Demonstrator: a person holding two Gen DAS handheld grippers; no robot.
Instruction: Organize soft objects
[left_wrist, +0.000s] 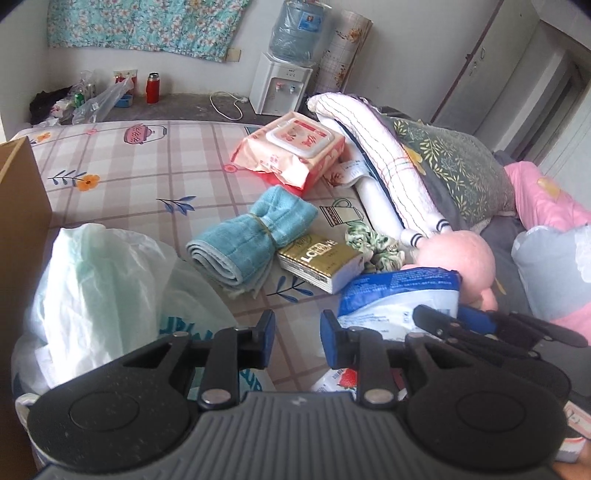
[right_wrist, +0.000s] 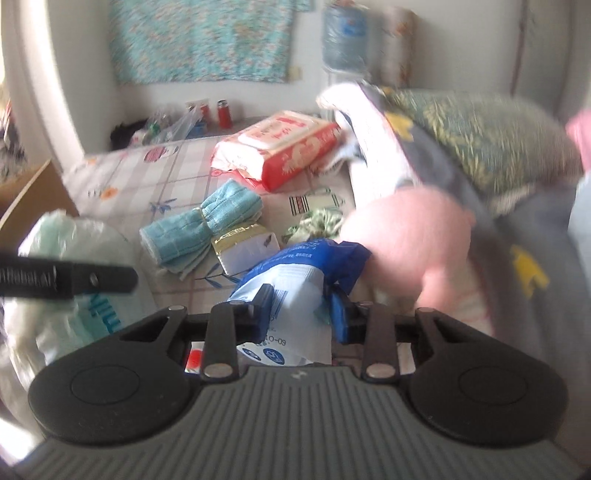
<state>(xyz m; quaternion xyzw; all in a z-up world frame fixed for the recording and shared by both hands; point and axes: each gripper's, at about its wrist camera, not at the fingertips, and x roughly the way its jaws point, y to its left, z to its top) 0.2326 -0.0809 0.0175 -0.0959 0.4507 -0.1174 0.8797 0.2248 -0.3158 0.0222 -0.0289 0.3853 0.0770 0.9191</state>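
Observation:
My right gripper (right_wrist: 301, 310) is shut on a blue and white plastic-wrapped pack (right_wrist: 295, 280), held above the bed. The left wrist view shows that same pack (left_wrist: 399, 295) with the right gripper (left_wrist: 454, 321) at its lower right. My left gripper (left_wrist: 297, 341) stands narrowly open over the checked bedsheet (left_wrist: 129, 173), nothing between its fingers. One of its black fingers (right_wrist: 74, 280) reaches in from the left of the right wrist view. On the sheet lie a rolled blue towel (left_wrist: 251, 236), a gold and white tissue pack (left_wrist: 317, 262), a green scrunchie (left_wrist: 373, 240) and a pink plush toy (left_wrist: 458, 258).
A white and pale green plastic bag (left_wrist: 99, 280) fills a container at the near left, beside a cardboard box (left_wrist: 18, 221). A pink wet-wipes pack (left_wrist: 291, 147) lies further back. A striped white cloth (left_wrist: 388, 158), a leafy green pillow (left_wrist: 454, 162) and pink bedding crowd the right.

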